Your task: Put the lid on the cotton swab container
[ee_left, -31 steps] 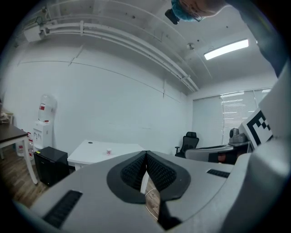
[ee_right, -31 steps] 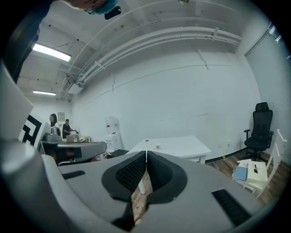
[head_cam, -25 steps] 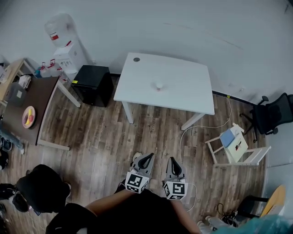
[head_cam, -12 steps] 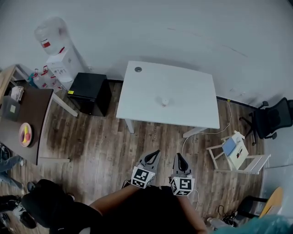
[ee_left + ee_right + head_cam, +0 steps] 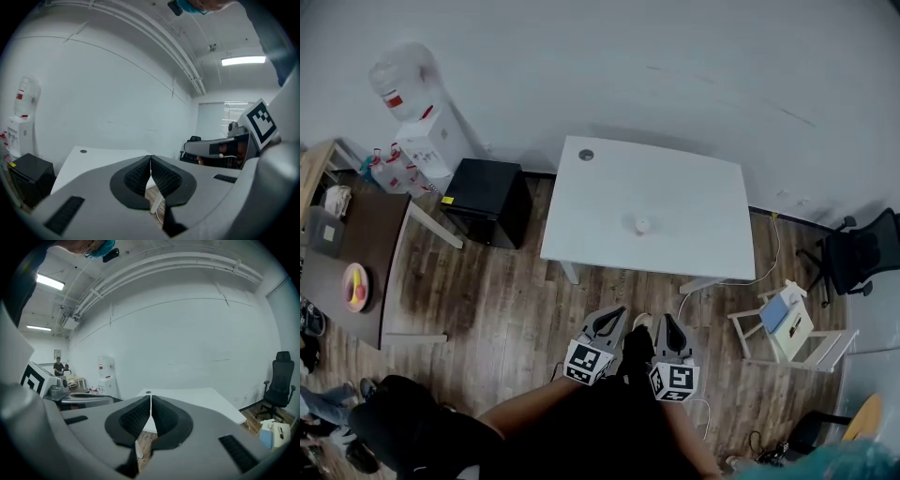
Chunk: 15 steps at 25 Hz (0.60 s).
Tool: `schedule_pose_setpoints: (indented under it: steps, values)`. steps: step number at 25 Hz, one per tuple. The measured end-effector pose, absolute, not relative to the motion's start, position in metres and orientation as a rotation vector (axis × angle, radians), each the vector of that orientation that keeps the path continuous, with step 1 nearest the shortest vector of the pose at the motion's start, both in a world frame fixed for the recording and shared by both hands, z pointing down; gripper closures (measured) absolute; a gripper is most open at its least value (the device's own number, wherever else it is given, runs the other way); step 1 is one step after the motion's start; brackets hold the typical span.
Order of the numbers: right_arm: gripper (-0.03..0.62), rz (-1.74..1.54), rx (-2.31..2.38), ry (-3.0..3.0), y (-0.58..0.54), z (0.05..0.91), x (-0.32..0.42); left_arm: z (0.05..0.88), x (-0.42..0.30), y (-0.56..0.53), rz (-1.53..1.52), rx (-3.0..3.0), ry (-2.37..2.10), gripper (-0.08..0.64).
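My left gripper [image 5: 617, 312] and right gripper [image 5: 665, 319] sit low in the centre of the frame. Each has its jaws pressed together on nothing, with the tips aimed up-frame at the white table [image 5: 694, 192]. The cotton swab container [image 5: 642, 224] stands near the middle of that table, well apart from both grippers. It is a small pale round spot, too small for me to tell its contents or long axis.

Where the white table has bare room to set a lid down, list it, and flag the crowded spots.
The white table is nearly all bare: free on every side of the small white container near its middle, up to the grommet hole at the far left corner. Crowded: the brown desk at left, with a plate and a box.
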State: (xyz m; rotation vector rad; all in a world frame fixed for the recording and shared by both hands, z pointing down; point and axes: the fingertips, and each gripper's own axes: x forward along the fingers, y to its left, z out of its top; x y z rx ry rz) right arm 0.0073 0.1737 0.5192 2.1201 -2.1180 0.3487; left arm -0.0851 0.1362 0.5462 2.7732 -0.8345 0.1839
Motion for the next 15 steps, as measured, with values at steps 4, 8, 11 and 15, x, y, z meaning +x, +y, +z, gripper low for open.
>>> schedule_pose_setpoints:
  steps: [4, 8, 11, 15]
  values:
    - [0.560, 0.356, 2.117, -2.145, 0.139, 0.521, 0.021, 0.551, -0.078, 0.112, 0.203, 2.761, -0.863, 0.548]
    - [0.560, 0.362, 2.100, -2.197, 0.092, 0.521, 0.038, 0.557, -0.069, 0.071, 0.219, 2.740, -0.925, 0.546]
    - [0.560, 0.411, 2.113, -2.227, 0.056, 0.518, 0.059, 0.560, -0.058, 0.032, 0.221, 2.747, -0.973, 0.546]
    - [0.560, 0.389, 2.044, -2.250, 0.011, 0.527, 0.078, 0.579, -0.036, -0.011, 0.309, 2.751, -0.970, 0.546]
